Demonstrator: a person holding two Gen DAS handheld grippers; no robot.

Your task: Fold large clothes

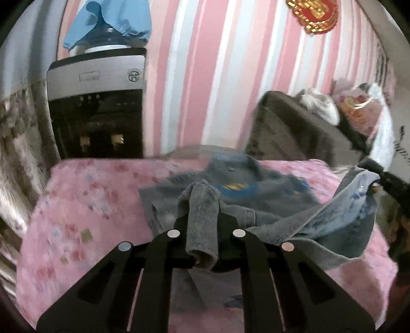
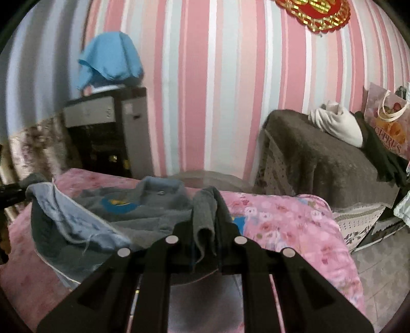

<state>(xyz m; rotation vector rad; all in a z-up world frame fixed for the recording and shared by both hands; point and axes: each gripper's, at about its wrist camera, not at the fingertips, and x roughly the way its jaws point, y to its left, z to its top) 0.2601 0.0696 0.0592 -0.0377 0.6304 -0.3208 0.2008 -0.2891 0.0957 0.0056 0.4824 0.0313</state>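
Observation:
A grey shirt [image 1: 256,194] with a blue collar and a blue-and-yellow chest print lies on the pink floral bed cover [image 1: 84,205]. My left gripper [image 1: 202,217] is shut on a fold of its grey hem, which hangs back between the fingers. In the right wrist view the same grey shirt [image 2: 143,212] spreads to the left, collar toward the wall. My right gripper [image 2: 206,222] is shut on another pinch of the grey hem. The cloth between the two grips is lifted off the bed and sags, showing its pale blue inside [image 2: 77,220]. The right gripper [image 1: 389,176] shows at the left wrist view's right edge.
A black and silver water dispenser [image 1: 97,102] with a blue cloth [image 1: 110,23] on top stands against the striped wall at the bed's far left. A brown-covered sofa [image 2: 320,153] with a white bundle [image 2: 338,123] and a gift bag [image 2: 389,120] sits at the right. Tiled floor [image 2: 379,269] lies beside the bed.

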